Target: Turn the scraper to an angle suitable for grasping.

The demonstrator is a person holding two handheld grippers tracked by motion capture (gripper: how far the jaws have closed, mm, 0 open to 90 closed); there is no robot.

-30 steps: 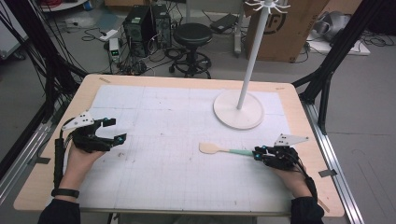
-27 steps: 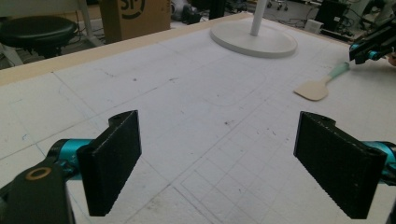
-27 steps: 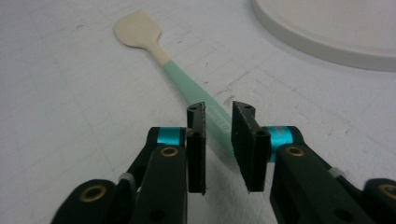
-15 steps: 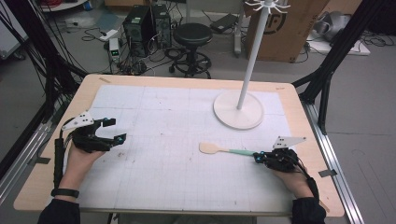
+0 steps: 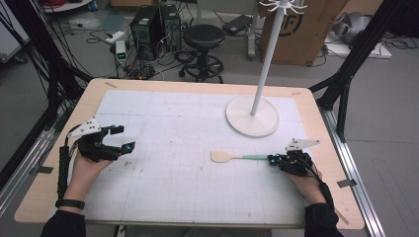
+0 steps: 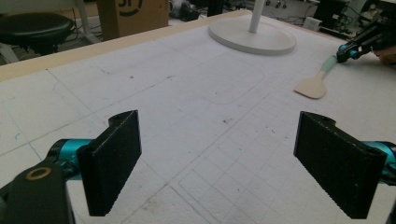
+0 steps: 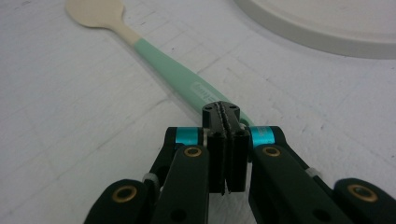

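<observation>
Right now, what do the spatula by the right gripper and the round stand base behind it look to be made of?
The spatula has a mint-green handle with a smooth, matte look, likely silicone or plastic, and a pale cream blade that could be wood or silicone; the look leaves it open. The stand base is a flat white disc with an even, slightly glossy coat, probably painted metal or plastic.

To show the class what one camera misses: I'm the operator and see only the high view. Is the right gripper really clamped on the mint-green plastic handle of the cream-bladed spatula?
Observer: Yes. In the right gripper view the right gripper is shut, its jaws meeting on the handle end of the cream-bladed, mint-green-handled spatula.
Operator: And the left gripper?
Observer: In the left gripper view the left gripper stands wide open, with only the bare mat between its ribbed black pads.
Operator: Any marking on the handle?
Observer: A small pale printed label, too small to read.
</observation>
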